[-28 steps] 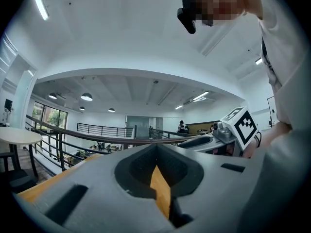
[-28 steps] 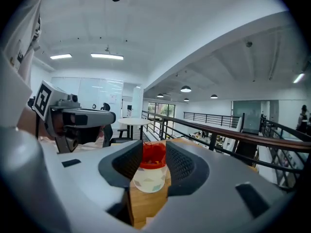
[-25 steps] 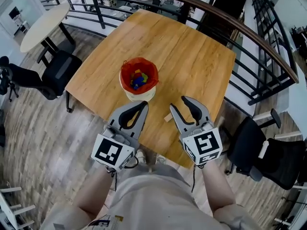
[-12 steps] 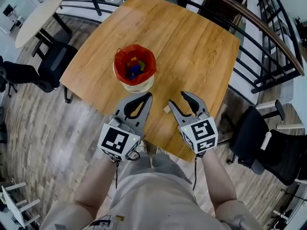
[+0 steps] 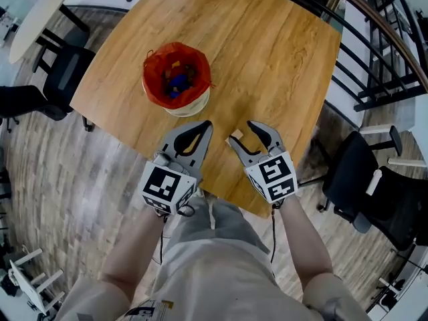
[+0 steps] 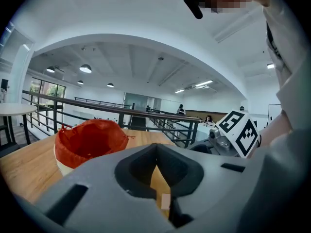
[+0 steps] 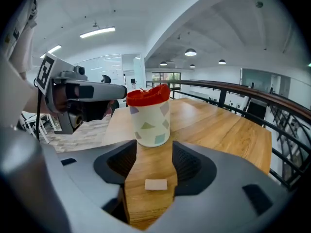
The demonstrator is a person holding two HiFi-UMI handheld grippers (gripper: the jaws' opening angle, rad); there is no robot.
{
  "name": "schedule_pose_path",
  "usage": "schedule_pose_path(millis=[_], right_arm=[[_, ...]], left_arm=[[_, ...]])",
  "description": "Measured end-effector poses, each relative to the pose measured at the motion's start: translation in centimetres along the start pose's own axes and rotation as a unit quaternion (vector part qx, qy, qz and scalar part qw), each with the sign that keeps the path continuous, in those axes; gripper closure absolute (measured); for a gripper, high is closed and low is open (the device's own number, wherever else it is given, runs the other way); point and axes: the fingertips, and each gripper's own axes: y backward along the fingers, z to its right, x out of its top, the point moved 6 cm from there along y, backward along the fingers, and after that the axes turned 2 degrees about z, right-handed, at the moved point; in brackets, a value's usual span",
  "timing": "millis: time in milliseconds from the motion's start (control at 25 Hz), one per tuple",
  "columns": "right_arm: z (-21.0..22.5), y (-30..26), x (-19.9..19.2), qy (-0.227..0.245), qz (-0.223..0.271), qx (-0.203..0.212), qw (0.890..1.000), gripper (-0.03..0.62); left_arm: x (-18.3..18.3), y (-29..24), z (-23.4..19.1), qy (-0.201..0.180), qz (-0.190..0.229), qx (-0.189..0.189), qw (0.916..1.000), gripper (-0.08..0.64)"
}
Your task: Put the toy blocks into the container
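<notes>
A paper cup container [image 5: 176,79] lined with a red bag stands on the wooden table [image 5: 267,52], with coloured toy blocks [image 5: 175,82] inside. It also shows in the left gripper view as the container [image 6: 87,144] and in the right gripper view as the container [image 7: 148,115]. One small pale block [image 5: 236,134] lies on the table near the front edge. My right gripper [image 5: 245,134] is open, and its jaws have just been opening. The pale block [image 7: 156,184] lies between them, untouched. My left gripper [image 5: 203,127] hovers beside it, shut and empty.
A black office chair [image 5: 374,199] stands right of the table and another chair [image 5: 63,79] to the left. A dark railing [image 5: 381,39] curves behind the table. A round white table [image 5: 33,15] sits far left. The table's front edge [image 5: 221,199] runs just under both grippers.
Both grippers have sunk toward the table near its front edge. The right jaws have spread wider around the pale block. The left jaws stayed shut.
</notes>
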Motion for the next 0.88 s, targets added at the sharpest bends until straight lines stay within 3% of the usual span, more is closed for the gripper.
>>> schedule_pose_path(millis=[440,880], right_arm=[[1.2,-4.0,-5.3,-0.04,-0.037,0.011,0.998,0.367],[1.2,-7.5,-9.7,-0.044,-0.075,0.025,0.996,0.339]], left_arm=[[-6.1,-3.1,-1.4,0.02,-0.059,-0.013,0.998,0.548],[-10.7,-5.4,-2.9,0.033,-0.095,-0.017,0.9948,0.548]])
